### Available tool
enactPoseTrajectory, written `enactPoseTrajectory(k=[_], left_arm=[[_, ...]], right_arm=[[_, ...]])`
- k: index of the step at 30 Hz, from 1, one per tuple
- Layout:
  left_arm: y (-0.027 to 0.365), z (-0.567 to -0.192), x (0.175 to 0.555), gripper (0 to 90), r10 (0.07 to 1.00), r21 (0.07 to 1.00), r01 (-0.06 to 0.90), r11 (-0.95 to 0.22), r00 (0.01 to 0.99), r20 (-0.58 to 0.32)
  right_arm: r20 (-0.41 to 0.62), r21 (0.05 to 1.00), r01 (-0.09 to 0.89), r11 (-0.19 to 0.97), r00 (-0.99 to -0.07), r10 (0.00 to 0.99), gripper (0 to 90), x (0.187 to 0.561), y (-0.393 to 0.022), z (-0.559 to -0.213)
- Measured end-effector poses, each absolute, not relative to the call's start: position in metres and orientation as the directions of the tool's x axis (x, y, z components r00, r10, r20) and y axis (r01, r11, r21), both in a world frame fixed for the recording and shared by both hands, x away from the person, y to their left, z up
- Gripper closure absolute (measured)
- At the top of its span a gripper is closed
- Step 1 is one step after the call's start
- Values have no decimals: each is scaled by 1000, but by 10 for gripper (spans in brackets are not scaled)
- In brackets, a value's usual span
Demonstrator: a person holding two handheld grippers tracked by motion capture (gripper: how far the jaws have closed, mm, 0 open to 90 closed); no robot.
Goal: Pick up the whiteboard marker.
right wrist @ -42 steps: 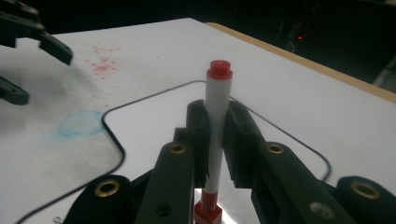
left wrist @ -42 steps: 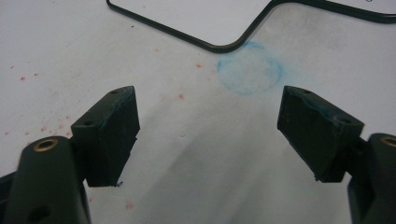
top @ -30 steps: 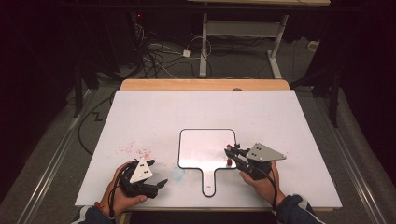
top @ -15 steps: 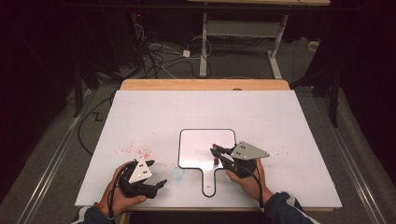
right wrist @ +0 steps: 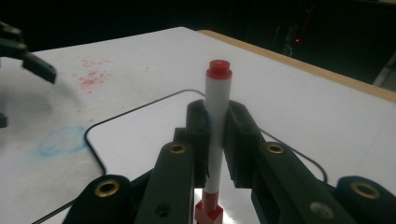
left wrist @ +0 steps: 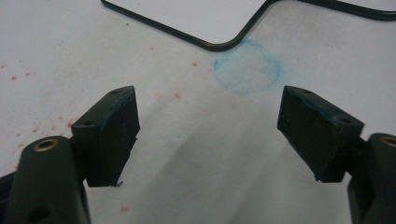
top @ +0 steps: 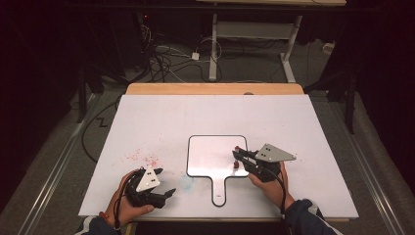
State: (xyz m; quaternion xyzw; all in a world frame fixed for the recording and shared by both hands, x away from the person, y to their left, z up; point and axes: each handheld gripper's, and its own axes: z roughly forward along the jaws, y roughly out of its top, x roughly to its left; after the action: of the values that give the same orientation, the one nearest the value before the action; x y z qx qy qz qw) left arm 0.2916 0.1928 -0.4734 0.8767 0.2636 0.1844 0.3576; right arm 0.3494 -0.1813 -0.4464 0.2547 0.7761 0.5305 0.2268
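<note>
A small white board point(top: 210, 155) with a black rim and a handle lies near the table's front edge. My right gripper point(top: 238, 156) hovers over the board's right side, shut on a white marker point(top: 236, 165) with a red cap. In the right gripper view the marker point(right wrist: 218, 88) stands upright between the pads of the right gripper point(right wrist: 217, 112), cap on top. My left gripper point(top: 165, 181) rests at the front left with its jaws wide apart. Nothing is between the jaws of the left gripper point(left wrist: 208, 126), which point at a blue smudge point(left wrist: 247, 67) beside the board's rim point(left wrist: 219, 44).
Red ink specks point(top: 144, 157) dot the white table point(top: 205, 112) left of the board. A wooden strip point(top: 215, 88) runs along the far edge. Cables and a desk frame point(top: 254, 29) stand on the dark floor beyond.
The right gripper, still holding the marker, swung left over the board and then came back a little to the right. The left gripper stayed where it was.
</note>
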Motion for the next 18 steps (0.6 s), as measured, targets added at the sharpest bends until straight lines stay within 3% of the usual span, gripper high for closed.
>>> enactPoseTrajectory(k=[8, 18], left_arm=[[192, -473, 292, 201, 591, 724, 329, -607, 795, 135], [192, -475, 293, 201, 589, 719, 334, -610, 798, 128]], right_arm=[[-90, 937, 147, 317, -775, 625, 820, 348, -181, -446], [-26, 952, 205, 228, -686, 727, 820, 405, -187, -449]])
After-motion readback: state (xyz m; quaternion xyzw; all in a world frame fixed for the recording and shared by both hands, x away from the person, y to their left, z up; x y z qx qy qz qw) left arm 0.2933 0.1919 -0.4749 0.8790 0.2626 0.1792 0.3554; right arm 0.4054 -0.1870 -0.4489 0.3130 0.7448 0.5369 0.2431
